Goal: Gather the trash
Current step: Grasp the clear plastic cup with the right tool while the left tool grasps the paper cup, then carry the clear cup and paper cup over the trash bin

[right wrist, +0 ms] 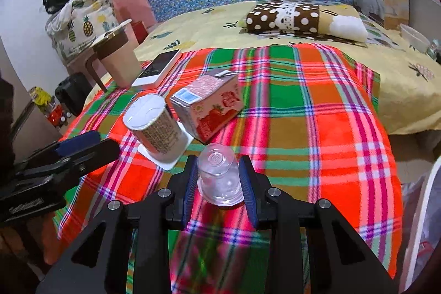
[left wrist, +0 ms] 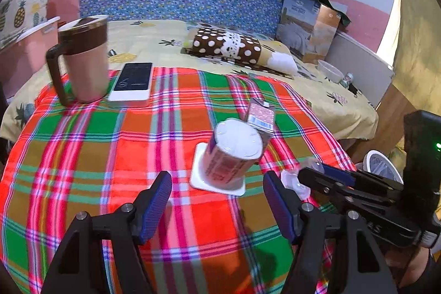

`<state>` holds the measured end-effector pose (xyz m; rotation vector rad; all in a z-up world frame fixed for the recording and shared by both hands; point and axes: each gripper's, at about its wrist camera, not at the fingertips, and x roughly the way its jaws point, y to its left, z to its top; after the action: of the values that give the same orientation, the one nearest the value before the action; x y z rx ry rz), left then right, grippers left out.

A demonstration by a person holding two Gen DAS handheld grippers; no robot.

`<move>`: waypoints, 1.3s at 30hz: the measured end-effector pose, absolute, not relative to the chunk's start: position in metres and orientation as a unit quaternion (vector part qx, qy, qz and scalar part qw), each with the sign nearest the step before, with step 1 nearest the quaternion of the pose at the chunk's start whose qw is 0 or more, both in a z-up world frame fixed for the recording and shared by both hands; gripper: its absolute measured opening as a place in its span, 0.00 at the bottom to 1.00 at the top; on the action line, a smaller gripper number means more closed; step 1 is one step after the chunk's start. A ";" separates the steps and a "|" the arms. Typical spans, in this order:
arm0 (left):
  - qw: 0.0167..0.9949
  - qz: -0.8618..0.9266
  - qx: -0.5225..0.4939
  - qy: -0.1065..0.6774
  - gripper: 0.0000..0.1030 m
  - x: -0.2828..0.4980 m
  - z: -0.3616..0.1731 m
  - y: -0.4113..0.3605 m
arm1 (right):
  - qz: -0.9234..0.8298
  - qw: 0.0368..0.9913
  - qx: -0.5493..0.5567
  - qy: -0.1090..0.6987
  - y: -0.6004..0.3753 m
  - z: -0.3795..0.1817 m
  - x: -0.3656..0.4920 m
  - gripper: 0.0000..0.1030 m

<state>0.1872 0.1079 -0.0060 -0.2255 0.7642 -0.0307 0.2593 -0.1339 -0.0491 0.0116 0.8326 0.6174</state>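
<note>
Right tongs (right wrist: 219, 181) clamp, seemingly, the upturned clear plastic cup (right wrist: 219, 175); left tongs (left wrist: 217, 200) spread before the inverted yogurt cup (left wrist: 231, 153). Next: lift, bin it.

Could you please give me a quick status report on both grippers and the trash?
Right gripper shut on clear plastic cup. Left gripper open, facing upturned yogurt cup. Strawberry carton lying behind it. Nothing blocking.
</note>
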 end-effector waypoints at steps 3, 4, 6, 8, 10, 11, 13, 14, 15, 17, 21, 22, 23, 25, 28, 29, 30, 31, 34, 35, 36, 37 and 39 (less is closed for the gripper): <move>0.921 -0.013 -0.098 0.378 0.66 0.199 -0.010 0.100 | 0.293 0.869 0.018 0.399 -0.143 -0.050 0.261 0.32; 0.920 -0.012 -0.096 0.380 0.67 0.202 -0.011 0.098 | 0.293 0.868 0.023 0.400 -0.146 -0.051 0.261 0.32; 0.918 -0.010 -0.087 0.387 0.67 0.212 -0.016 0.094 | 0.292 0.868 0.031 0.400 -0.152 -0.053 0.261 0.32; 0.917 -0.007 -0.078 0.390 0.67 0.219 -0.019 0.089 | 0.291 0.868 0.037 0.401 -0.156 -0.053 0.262 0.32; 0.916 -0.001 -0.078 0.393 0.67 0.225 -0.023 0.088 | 0.291 0.868 0.042 0.401 -0.159 -0.054 0.263 0.32; 0.915 0.005 -0.083 0.394 0.67 0.229 -0.026 0.089 | 0.291 0.868 0.044 0.401 -0.160 -0.055 0.264 0.32; 0.915 0.012 -0.090 0.393 0.66 0.231 -0.028 0.092 | 0.292 0.867 0.047 0.401 -0.163 -0.055 0.264 0.32; 0.916 0.015 -0.091 0.390 0.59 0.231 -0.028 0.093 | 0.292 0.867 0.047 0.401 -0.164 -0.055 0.264 0.32; 0.917 0.016 -0.090 0.388 0.55 0.230 -0.028 0.094 | 0.293 0.867 0.047 0.400 -0.164 -0.056 0.263 0.32; 0.918 0.017 -0.088 0.386 0.49 0.228 -0.027 0.096 | 0.293 0.867 0.048 0.400 -0.165 -0.056 0.263 0.32; 0.923 0.025 -0.084 0.375 0.49 0.217 -0.020 0.099 | 0.292 0.868 0.050 0.399 -0.170 -0.056 0.260 0.32; 0.924 0.025 -0.085 0.373 0.49 0.213 -0.018 0.099 | 0.292 0.868 0.050 0.398 -0.171 -0.055 0.259 0.32; 0.924 0.026 -0.085 0.371 0.49 0.209 -0.017 0.099 | 0.292 0.868 0.050 0.398 -0.172 -0.055 0.258 0.32; 0.925 0.027 -0.085 0.368 0.49 0.202 -0.013 0.099 | 0.293 0.869 0.048 0.396 -0.175 -0.054 0.255 0.32; 0.926 0.025 -0.090 0.367 0.49 0.191 -0.009 0.097 | 0.291 0.870 0.047 0.396 -0.180 -0.054 0.249 0.32; 0.925 0.023 -0.091 0.367 0.49 0.187 -0.008 0.095 | 0.290 0.870 0.047 0.397 -0.182 -0.054 0.247 0.32; 0.925 0.021 -0.092 0.367 0.49 0.183 -0.007 0.093 | 0.287 0.870 0.047 0.398 -0.184 -0.054 0.245 0.32; 0.925 0.019 -0.093 0.367 0.49 0.180 -0.007 0.091 | 0.285 0.871 0.047 0.398 -0.186 -0.054 0.243 0.32; 0.925 0.010 -0.092 0.368 0.49 0.171 -0.006 0.082 | 0.280 0.873 0.048 0.397 -0.192 -0.052 0.237 0.32; 0.925 0.007 -0.091 0.370 0.49 0.168 -0.006 0.078 | 0.278 0.874 0.049 0.397 -0.195 -0.052 0.235 0.32; 0.924 0.003 -0.092 0.371 0.49 0.165 -0.006 0.074 | 0.276 0.874 0.050 0.396 -0.197 -0.051 0.233 0.32; 0.924 0.001 -0.092 0.371 0.49 0.163 -0.005 0.072 | 0.274 0.875 0.050 0.395 -0.200 -0.051 0.232 0.32; 0.925 -0.004 -0.090 0.370 0.49 0.159 -0.003 0.064 | 0.272 0.877 0.051 0.394 -0.204 -0.050 0.228 0.32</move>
<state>0.1586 0.0638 -0.0025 -0.1846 0.7589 -0.0091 0.2280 -0.2042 -0.0496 0.1064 0.8223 0.5668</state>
